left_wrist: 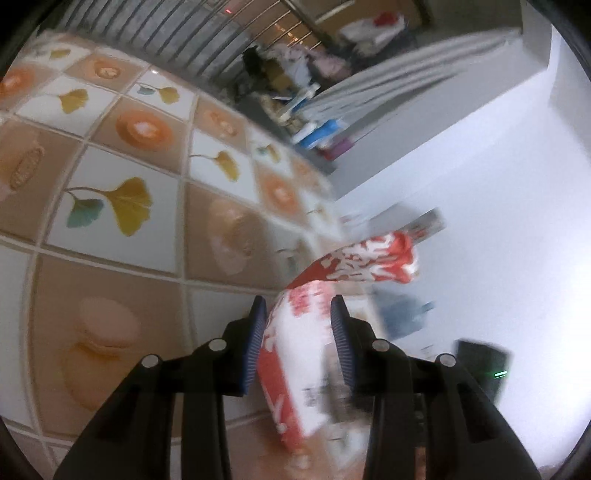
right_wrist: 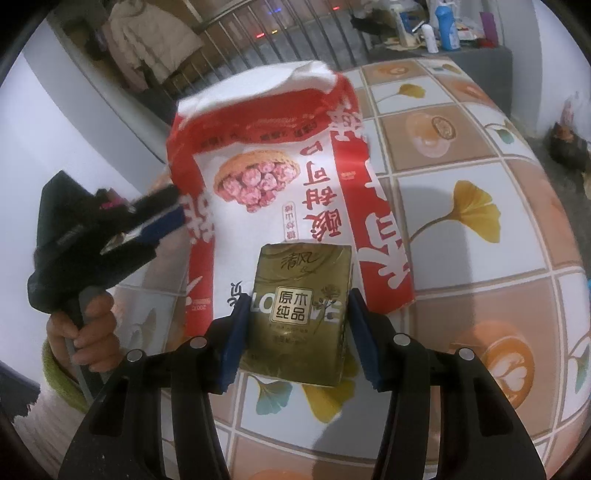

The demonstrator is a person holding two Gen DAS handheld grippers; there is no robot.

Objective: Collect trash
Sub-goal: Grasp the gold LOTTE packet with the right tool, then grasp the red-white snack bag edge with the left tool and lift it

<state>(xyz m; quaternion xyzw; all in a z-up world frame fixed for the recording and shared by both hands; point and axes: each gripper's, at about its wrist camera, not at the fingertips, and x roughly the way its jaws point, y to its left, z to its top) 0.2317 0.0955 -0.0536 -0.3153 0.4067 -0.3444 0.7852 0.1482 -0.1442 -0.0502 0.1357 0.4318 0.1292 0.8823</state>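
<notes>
A red and white snack bag [right_wrist: 258, 147] stands open-topped over the tiled tablecloth [right_wrist: 461, 277]. My left gripper [right_wrist: 177, 216] comes in from the left and is shut on the bag's left edge. In the left wrist view the bag [left_wrist: 295, 362] fills the gap between the blue pads of the left gripper [left_wrist: 299, 301], blurred. My right gripper [right_wrist: 299, 295] is shut on a gold tissue pack [right_wrist: 303, 266], held just in front of the bag and above the table.
A person's hand [right_wrist: 85, 332] with a green cuff holds the left gripper's handle. Bottles and clutter [right_wrist: 443, 29] sit on a grey ledge behind the table. A metal railing [right_wrist: 295, 40] runs at the back. A dark box with a green light [left_wrist: 480, 365] lies by the white wall.
</notes>
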